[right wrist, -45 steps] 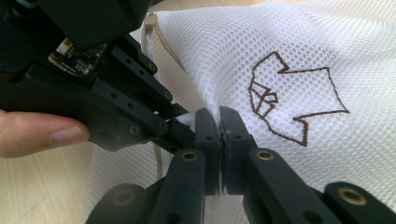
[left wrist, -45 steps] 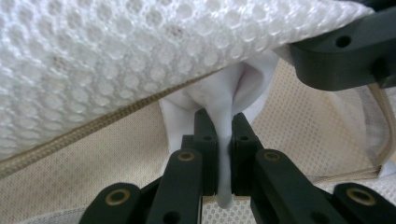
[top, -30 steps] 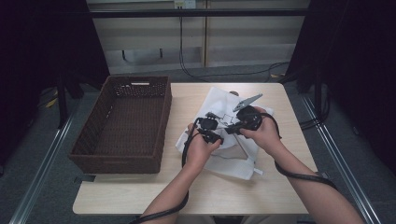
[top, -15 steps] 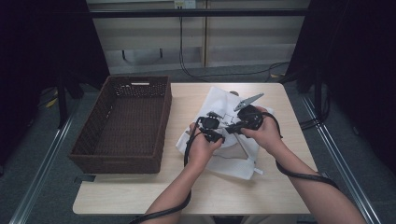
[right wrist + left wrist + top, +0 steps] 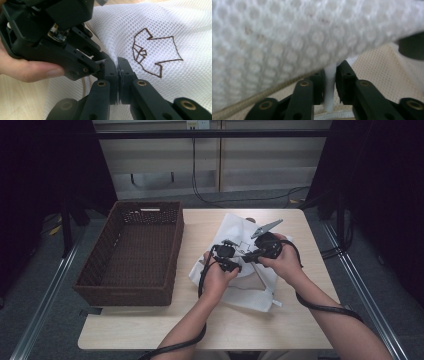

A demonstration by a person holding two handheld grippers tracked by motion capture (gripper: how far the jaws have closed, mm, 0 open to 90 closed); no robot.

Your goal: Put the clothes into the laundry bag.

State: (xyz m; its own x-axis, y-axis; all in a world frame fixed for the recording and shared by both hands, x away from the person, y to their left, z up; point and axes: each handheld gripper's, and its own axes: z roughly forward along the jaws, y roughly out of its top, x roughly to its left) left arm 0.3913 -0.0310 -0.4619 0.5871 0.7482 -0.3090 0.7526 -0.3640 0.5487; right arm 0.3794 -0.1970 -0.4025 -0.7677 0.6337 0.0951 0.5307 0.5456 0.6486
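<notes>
- Right now I have both claws working on the white mesh bag [image 5: 240, 277], which lies crumpled on the bench [image 5: 150, 330] a little toward three o'clock of its middle.
- My right claw [image 5: 117, 72] is clenched on a fold of the mesh; in the right gripper view the two black jaws pinch the fabric tight between them, just at nine o'clock of the brown stitched emblem [image 5: 156, 53].
- My left claw [image 5: 329, 82] has just been opening a little, yet a thin white fold stands between its jaws, and in the left gripper view the pads look to be touching it on both sides.
- From the high view the two claws sit close together over the bag, left claw [image 5: 227, 257] at nine o'clock of the right claw [image 5: 260, 251].
- Off at nine o'clock of the bag stands the brown wicker basket [image 5: 95, 275], apart from the mesh.
</notes>
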